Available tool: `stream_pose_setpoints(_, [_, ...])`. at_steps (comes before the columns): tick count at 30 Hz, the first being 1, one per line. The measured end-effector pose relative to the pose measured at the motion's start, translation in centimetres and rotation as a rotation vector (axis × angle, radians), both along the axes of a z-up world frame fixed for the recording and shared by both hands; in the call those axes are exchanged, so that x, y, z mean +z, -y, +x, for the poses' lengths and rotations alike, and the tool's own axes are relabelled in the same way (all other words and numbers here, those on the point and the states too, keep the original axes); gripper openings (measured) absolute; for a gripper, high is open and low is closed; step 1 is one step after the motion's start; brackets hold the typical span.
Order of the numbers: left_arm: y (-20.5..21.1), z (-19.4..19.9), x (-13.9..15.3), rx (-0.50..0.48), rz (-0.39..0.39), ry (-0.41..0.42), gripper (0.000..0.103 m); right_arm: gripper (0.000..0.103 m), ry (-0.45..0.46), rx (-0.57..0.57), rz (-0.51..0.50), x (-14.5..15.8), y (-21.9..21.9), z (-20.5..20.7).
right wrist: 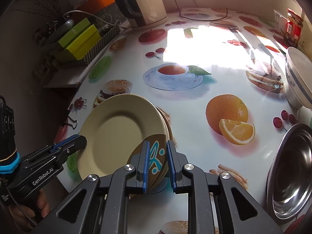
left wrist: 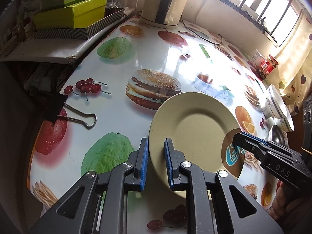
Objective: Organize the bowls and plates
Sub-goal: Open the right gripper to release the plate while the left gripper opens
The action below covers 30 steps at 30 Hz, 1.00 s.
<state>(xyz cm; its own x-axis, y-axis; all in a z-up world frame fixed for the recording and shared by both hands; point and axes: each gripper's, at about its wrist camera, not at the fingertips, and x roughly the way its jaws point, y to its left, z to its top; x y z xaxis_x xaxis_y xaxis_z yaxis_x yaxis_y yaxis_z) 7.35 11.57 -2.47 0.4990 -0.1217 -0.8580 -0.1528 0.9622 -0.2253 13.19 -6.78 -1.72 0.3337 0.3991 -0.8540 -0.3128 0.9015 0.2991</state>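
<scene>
A: What are the two grippers doing?

B: The left gripper (left wrist: 155, 161) is clamped on the near rim of a tan plate (left wrist: 195, 128), tilted up off the table (left wrist: 117, 117). The right gripper (right wrist: 158, 161) pinches the opposite rim, at a brown patch with a blue design.

A: How should it go?

B: Probably lower both sides evenly, then let go together.

A: Counts?

B: At least two stacked plates, judging by rims under the right gripper. To its right: one white bowl (right wrist: 298, 81) and one steel bowl (right wrist: 290, 171). The left view hints at a second white bowl.
</scene>
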Motion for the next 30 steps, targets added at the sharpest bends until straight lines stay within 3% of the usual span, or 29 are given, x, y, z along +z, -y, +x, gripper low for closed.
stream_pose_setpoints(9, [0.5, -0.2, 0.3, 0.0, 0.03, 0.006, 0.017, 0.021, 0.014, -0.005, -0.004, 0.2, 0.0, -0.1])
stream_pose_setpoints(11, [0.4, -0.2, 0.3, -0.001, 0.032, 0.009, 0.02, 0.031, 0.016, -0.007, -0.001, 0.2, 0.0, -0.1])
stream_pose_setpoints(16, [0.5, -0.3, 0.5, 0.0, 0.065, 0.025, 0.022, 0.041, 0.03, -0.02, 0.002, 0.4, 0.3, 0.0])
stream_pose_setpoints(18, [0.6, -0.3, 0.7, 0.0, 0.078, 0.034, 0.028, 0.045, 0.031, -0.023, 0.004, 0.5, 0.3, 0.0])
stream_pose_setpoints(20, [0.8, -0.4, 1.1, -0.002, 0.085, 0.052, 0.041, 0.047, 0.039, -0.025, 0.005, 0.7, 0.4, -0.1])
stream_pose_setpoints(30, [3.0, -0.6, 4.3, -0.039, 0.136, 0.143, 0.042, 0.057, 0.14, -0.087, -0.026, 3.4, 2.6, -0.8])
